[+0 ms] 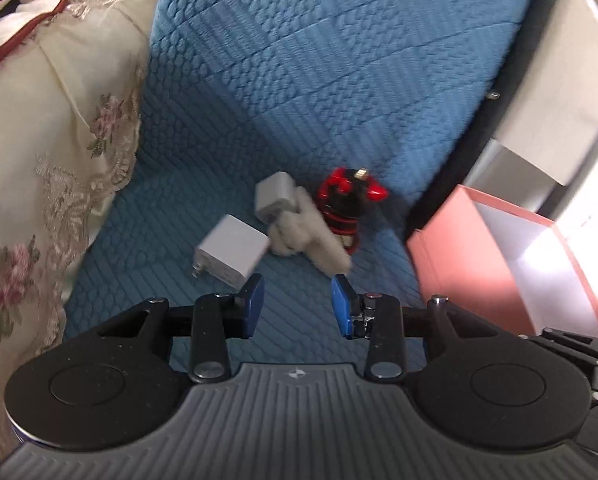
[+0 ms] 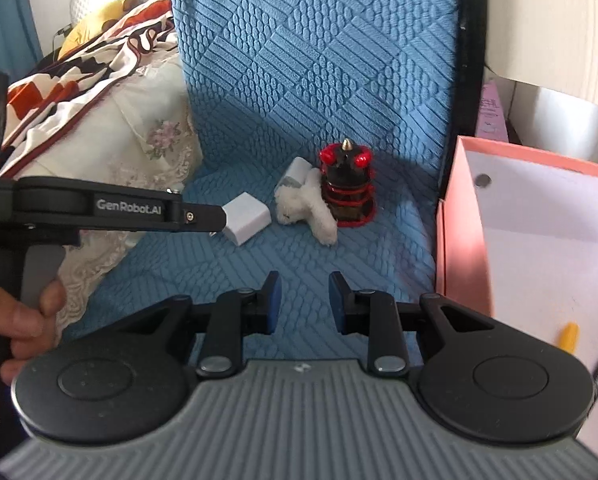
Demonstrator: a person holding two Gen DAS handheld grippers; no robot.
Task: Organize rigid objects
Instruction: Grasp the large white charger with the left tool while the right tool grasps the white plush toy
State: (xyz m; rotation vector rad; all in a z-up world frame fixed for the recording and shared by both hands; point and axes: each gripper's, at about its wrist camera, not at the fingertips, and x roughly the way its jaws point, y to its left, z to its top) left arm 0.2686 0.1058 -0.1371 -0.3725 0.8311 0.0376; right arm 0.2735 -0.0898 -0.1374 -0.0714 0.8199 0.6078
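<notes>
- Step in hand, as I judge it: the approach to a first pick. Both claws are empty and the loose things lie bunched on the blue quilted bed cover point(image 1: 299, 80), mid-frame in both views.
- Left claw point(image 1: 298, 306): jaws parted to a moderate gap, nothing between them. Its left blue pad sits just beside the nearer white charger point(image 1: 233, 252), lower centre of the left wrist view; whether they touch I cannot tell.
- Right claw point(image 2: 303, 300): jaws parted about as wide, holding nothing, hovering over bare cover well short of the pile.
- Seen from the right wrist, the left gripper's arm reaches in from the left edge, its tip at that same charger point(image 2: 246, 218).
- Count: two white chargers, the second point(image 1: 276, 200) just behind the first and against a plush toy; one white plush toy point(image 1: 309, 236), lying on its side; one red-and-black tower-shaped figure point(image 1: 345, 208), upright, touching the toy.
- One pink open box point(image 2: 459, 220), white inside, at the right edge. Inside it, one yellow object point(image 2: 570, 336), partly hidden; identity unclear.
- Next move likely calls for centring the left claw on the near charger and closing across its flat sides, then carrying it right to the box. The plush toy is soft and probably stays out.
</notes>
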